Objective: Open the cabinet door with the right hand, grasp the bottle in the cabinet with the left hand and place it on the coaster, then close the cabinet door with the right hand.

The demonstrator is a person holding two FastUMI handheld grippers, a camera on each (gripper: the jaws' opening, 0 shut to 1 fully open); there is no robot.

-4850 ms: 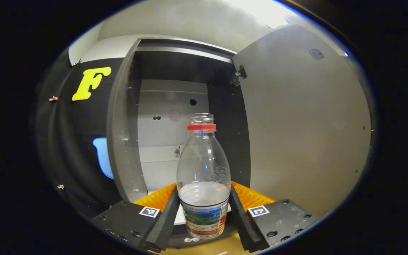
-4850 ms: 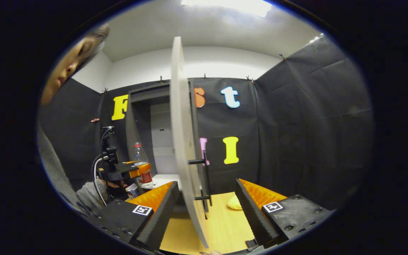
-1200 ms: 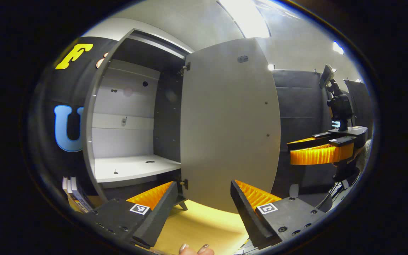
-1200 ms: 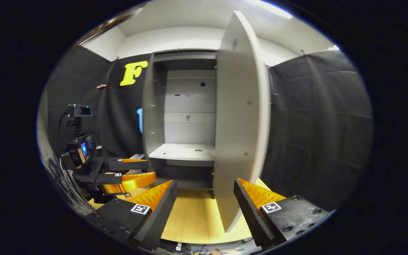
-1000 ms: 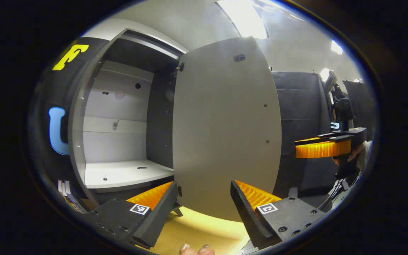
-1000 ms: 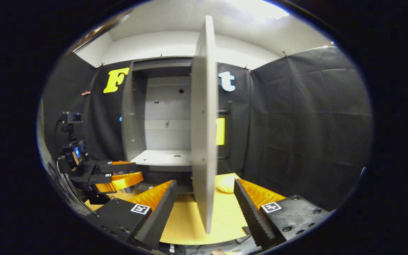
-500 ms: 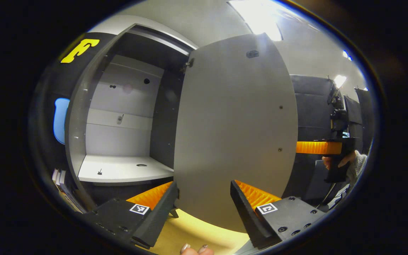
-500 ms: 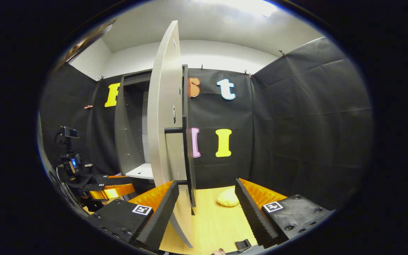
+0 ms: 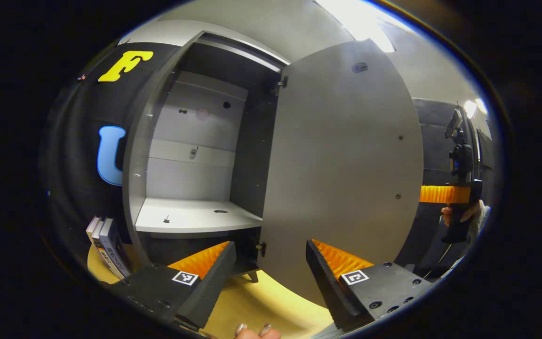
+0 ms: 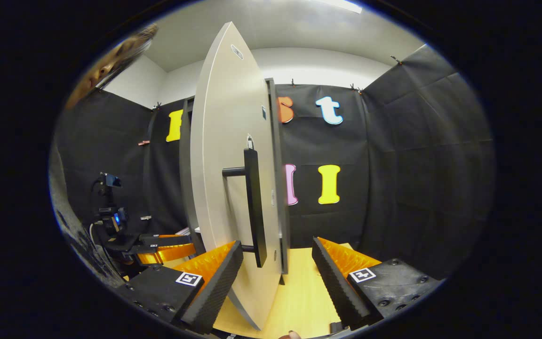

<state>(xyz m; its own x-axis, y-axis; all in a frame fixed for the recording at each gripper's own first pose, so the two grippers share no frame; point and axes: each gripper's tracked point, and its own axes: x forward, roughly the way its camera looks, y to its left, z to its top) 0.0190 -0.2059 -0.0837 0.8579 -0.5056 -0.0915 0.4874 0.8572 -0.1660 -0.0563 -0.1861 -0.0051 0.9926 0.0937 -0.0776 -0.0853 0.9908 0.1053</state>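
Cabinet door [image 10: 226, 155] stands ajar, its handle [image 10: 253, 207] upright; both grippers' jaws gape, holding nothing

A pale grey cabinet door [image 10: 219, 155] carries a black bar handle [image 10: 253, 207]; the cabinet [image 9: 195, 155] it hangs on has a dark grey frame, a light grey back panel and a white shelf [image 9: 195, 219]. The table top [image 10: 299, 301] beneath is warm yellow wood; the books [image 9: 106, 245] beside the cabinet have white and dark blue spines.
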